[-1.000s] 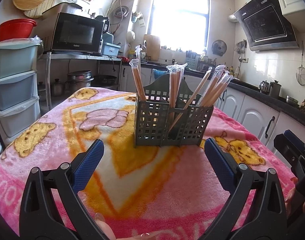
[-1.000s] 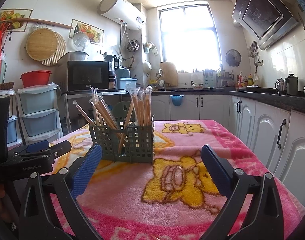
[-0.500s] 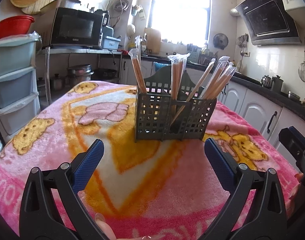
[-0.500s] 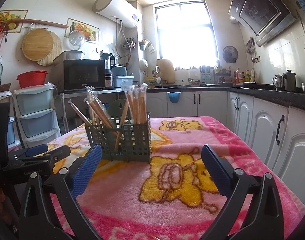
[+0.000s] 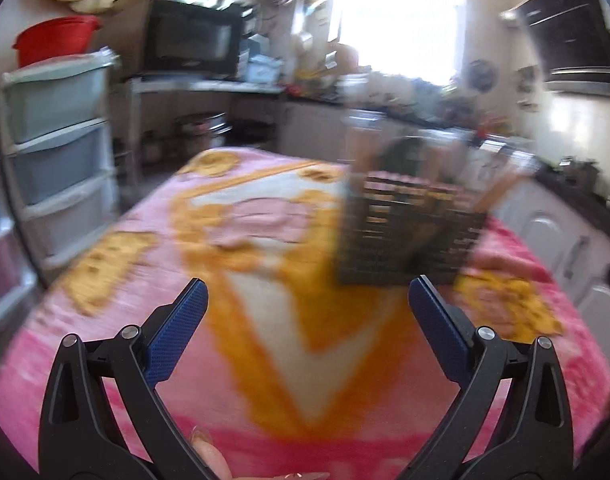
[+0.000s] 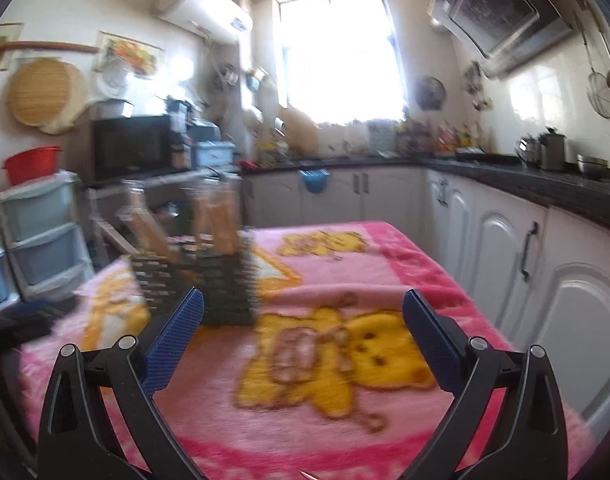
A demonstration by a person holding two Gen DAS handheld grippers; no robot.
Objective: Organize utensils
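Left claw: we see our left gripper [image 5: 307,300] spread wide, its blue pads [image 5: 177,334] far apart with nothing between them, hanging above the table near its front edge.
Right claw: our right gripper [image 6: 303,312] is spread just as wide and is empty too; we see only blanket between its blue pads [image 6: 433,344].
Basket: the dark slotted utensil basket [image 5: 409,236] stands upright on the blanket, ahead of our left claw and to its right; from our right claw it sits ahead and to the left [image 6: 197,284]. Neither claw touches it.
Chopsticks: we make out wrapped chopsticks [image 6: 215,220] standing in the basket, some upright and some leaning outward; both views are smeared, so we cannot count them or tell which compartment each bundle is in.
Blanket: a pink blanket [image 5: 265,360] with yellow bear pictures covers the table; one large bear [image 6: 341,356] lies right under our right claw.
Fingers: we see a fingertip [image 5: 209,452] at the bottom edge of the left view, behind the claw.
Left side of the room: a stack of plastic drawers [image 5: 53,148] with a red tub [image 5: 55,42] on top, and a black microwave [image 5: 193,40] on a shelf beyond it.
Right side of the room: white cabinets [image 6: 517,264] under a dark counter, and a range hood [image 6: 493,12] high on the wall.
Back wall: a bright window [image 6: 337,56], washed out by daylight.
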